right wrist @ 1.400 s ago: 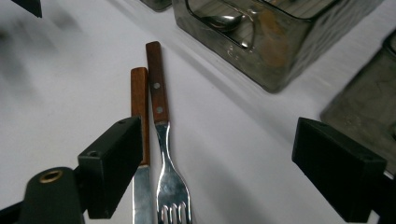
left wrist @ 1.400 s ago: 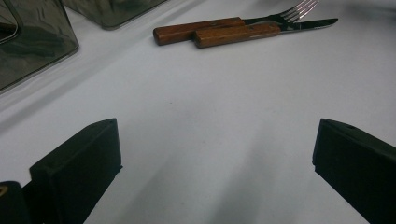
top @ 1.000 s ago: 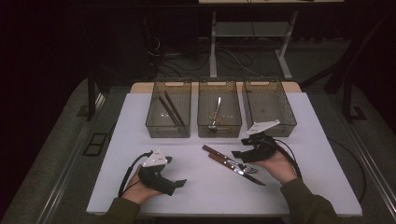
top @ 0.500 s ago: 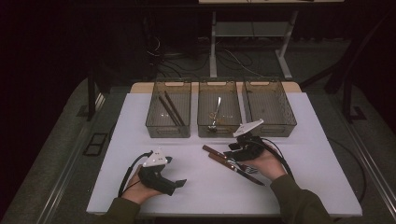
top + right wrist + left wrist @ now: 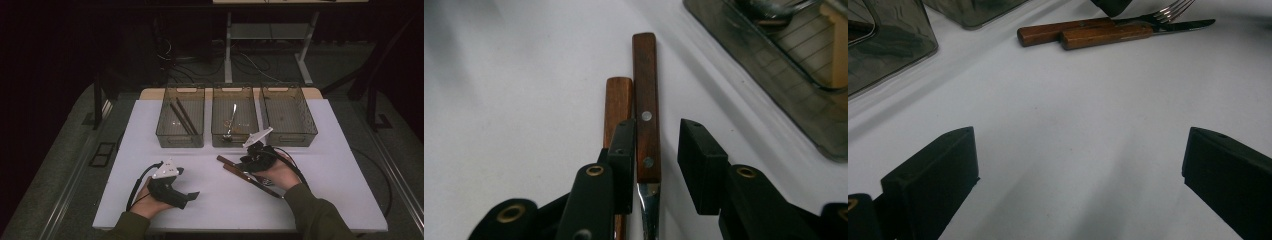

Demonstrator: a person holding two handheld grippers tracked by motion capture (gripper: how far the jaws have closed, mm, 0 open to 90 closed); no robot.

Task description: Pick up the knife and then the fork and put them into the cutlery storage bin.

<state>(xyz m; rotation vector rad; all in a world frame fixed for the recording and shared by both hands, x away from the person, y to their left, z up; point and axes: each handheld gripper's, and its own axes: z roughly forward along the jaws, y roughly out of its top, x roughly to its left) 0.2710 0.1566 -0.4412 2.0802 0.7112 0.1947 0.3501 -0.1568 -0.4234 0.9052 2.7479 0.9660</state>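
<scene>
A fork (image 5: 1063,31) and a knife (image 5: 1105,36) with wooden handles lie side by side on the white table (image 5: 325,165). In the right gripper view, my right gripper (image 5: 657,127) is low over them, its jaws a little apart on either side of the riveted fork handle (image 5: 645,90). The left jaw touches that handle and a gap remains at the right jaw. The knife handle (image 5: 618,97) runs under the left jaw. My left gripper (image 5: 192,196) rests on the table at the front left, jaws wide open on bare surface (image 5: 1080,137).
Three smoky clear trays stand in a row at the back: the left tray (image 5: 165,135) holds two dark sticks, the middle tray (image 5: 217,135) a spoon (image 5: 232,119), and the right tray (image 5: 307,132) stands beside it. A tray corner (image 5: 774,75) is close to my right gripper.
My right gripper has moved left along the cutlery and come down over the wooden handles. The left gripper has stayed where it was.
</scene>
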